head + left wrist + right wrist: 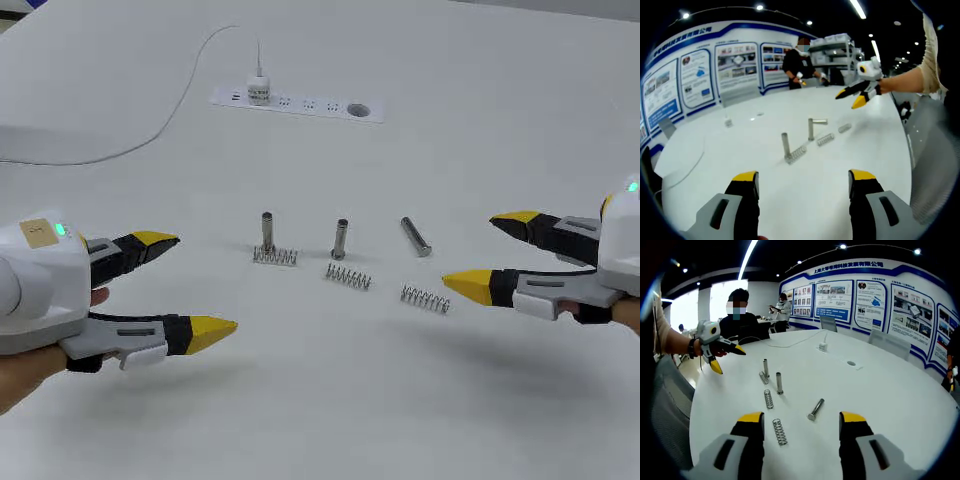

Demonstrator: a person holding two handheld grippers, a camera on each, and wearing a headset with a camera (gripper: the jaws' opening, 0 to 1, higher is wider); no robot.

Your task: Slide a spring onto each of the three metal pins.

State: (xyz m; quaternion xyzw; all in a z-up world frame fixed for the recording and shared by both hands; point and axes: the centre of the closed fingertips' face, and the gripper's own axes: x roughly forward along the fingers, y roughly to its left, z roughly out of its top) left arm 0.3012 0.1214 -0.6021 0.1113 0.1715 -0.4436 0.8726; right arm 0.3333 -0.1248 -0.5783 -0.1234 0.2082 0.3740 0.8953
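Three metal pins sit mid-table: the left pin and the middle pin stand upright, and the right pin lies on its side. A spring lies in front of each: left spring, middle spring, right spring. My left gripper hovers open to the left of them, holding nothing. My right gripper hovers open to the right, close to the right spring, holding nothing. The left gripper view shows the pins ahead; the right gripper view shows the lying pin and nearest spring.
A white power strip with a plugged charger and a cable lies at the table's far side. People stand and sit beyond the table in the gripper views. Bare white tabletop surrounds the parts.
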